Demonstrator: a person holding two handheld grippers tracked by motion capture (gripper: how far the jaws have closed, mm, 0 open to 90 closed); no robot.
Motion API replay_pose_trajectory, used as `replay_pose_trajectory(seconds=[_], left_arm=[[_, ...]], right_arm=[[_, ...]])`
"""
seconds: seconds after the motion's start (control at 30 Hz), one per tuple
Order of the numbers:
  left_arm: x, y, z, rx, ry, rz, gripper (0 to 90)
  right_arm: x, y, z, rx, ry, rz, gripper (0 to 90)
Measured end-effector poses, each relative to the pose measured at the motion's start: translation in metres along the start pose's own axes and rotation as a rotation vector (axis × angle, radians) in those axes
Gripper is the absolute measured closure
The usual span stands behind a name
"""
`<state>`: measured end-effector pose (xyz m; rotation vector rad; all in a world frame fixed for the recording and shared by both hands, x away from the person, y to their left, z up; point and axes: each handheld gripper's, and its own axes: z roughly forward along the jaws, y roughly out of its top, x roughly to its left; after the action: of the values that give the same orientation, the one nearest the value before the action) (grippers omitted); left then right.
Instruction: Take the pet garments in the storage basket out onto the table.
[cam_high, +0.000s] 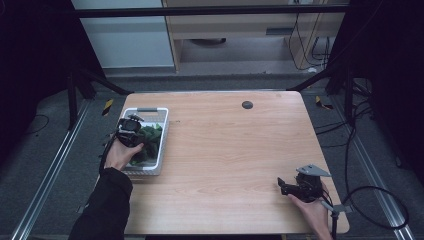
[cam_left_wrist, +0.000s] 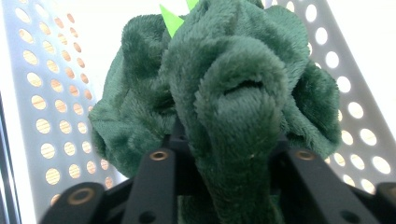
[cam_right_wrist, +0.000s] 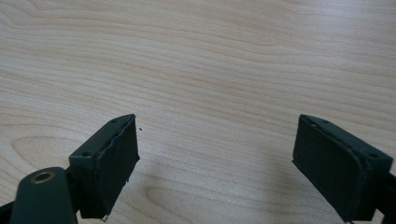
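Observation:
A dark green plush toy (cam_high: 150, 136) with small bright green points lies in a white perforated basket (cam_high: 145, 109) at the table's left edge. My left gripper (cam_high: 140, 142) reaches into that basket. In the left gripper view its black jaws are pressed against a bunched fold of the plush toy (cam_left_wrist: 233, 93), which bulges up between them, with the basket's holed walls (cam_left_wrist: 46, 116) on both sides. My right gripper (cam_high: 282, 184) rests low near the table's front right corner. In the right gripper view it (cam_right_wrist: 217, 154) stands open over bare wood, nothing between its pads (cam_right_wrist: 116, 158).
The light wooden table (cam_high: 225, 145) has a small black round disc (cam_high: 247, 104) near its far edge. Black frame struts stand at the far left and right corners. A cable (cam_high: 380, 200) loops on the floor right of the table.

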<state>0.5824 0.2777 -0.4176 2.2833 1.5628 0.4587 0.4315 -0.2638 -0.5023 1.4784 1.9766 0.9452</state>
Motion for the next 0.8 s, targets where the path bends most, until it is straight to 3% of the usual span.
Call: replay_pose_trajectory(seconds=[0.27, 0.8], left_arm=[[0.006, -0.005, -0.016, -0.053, -0.002, -0.003, 75.8], [0.014, -0.008, -0.073, -0.167, 0.007, 0.023, 77.3]], right_arm=[[0.0, 0.0, 0.0, 0.003, -0.001, 0.002, 14.2], [0.0, 0.0, 0.0, -0.002, -0.003, -0.001, 14.2]])
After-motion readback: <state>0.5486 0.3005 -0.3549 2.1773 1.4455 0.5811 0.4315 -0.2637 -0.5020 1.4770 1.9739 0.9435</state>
